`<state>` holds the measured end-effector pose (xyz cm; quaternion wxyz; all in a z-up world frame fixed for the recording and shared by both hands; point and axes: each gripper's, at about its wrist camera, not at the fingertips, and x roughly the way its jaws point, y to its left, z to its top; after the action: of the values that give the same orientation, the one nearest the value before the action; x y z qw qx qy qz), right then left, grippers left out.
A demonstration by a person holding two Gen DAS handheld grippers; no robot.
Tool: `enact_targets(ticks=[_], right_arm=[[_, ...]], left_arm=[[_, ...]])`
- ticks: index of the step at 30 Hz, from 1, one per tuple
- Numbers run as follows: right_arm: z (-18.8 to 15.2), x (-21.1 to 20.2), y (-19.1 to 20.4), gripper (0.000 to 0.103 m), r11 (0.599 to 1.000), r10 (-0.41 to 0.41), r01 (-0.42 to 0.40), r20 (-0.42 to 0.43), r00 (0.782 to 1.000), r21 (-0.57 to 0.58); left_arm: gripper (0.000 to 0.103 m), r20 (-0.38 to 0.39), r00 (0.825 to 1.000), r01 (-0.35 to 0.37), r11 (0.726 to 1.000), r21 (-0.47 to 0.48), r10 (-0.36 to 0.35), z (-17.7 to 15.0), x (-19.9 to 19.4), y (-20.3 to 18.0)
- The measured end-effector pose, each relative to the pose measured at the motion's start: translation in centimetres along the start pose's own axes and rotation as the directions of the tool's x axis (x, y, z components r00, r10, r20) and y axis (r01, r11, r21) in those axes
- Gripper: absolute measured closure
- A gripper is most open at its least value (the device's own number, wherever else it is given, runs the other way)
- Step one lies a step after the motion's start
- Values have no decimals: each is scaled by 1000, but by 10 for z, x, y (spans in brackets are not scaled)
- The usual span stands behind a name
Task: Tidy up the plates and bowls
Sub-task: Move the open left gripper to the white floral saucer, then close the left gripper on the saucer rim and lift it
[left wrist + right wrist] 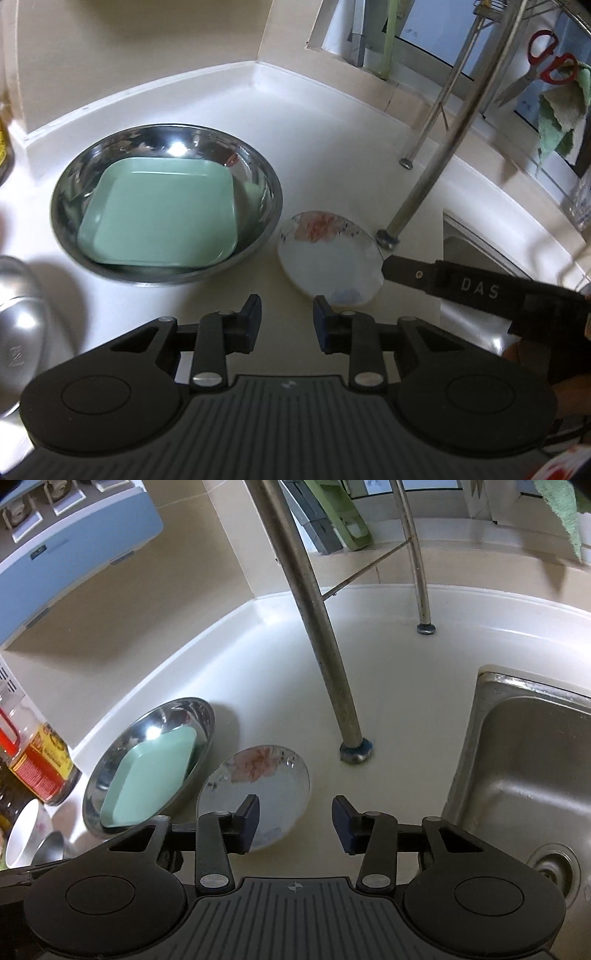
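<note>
While both hand-held grippers hover empty over the worktop (pixel 388 672), nothing is gripped yet.

The floral plate (pixel 258 786) lies flat on the worktop, just beside the steel bowl (pixel 166 206), which holds the green square plate (pixel 159 214). The left hand-held gripper (pixel 287 317) has its jaws narrowly apart with nothing between them, its right finger at the plate's near rim. The right hand-held gripper (pixel 295 821) stands wider apart, also empty, its left finger over the plate's near edge. The likely risk: a flat plate offers no lip, so a pad can skid off the glaze and shove it into the bowl or the rack leg (pixel 354 749). The two grippers sit close together and could clash. The sink (pixel 535 775) lies to the right.
</note>
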<state>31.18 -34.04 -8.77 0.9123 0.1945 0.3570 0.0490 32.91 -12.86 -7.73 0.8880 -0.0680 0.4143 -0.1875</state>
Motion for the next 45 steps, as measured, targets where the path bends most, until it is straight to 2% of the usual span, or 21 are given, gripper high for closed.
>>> enact_targets(ticks=[8,20,30,45], right_arm=[[9,26,-7,66,1000,15,-15,-5,1000,-9],[16,48,-10,78,999,22,-23,-24,999,-46],[14,50,-10,97,997,14,-16,-22,1000,-70],[10,23,-14,99,1000,-1,2,6,1000,-25]], left_arm=[[77,-13,1000,6,999,-33,-7,9,30,-5],[77,-36,999,-15,1000,-25,14,18,57,-7],[91,-35,999,-22,1000,-7,22,20,63,-8],[92,-19,1000,4,999,41,-3,21,53,-12]])
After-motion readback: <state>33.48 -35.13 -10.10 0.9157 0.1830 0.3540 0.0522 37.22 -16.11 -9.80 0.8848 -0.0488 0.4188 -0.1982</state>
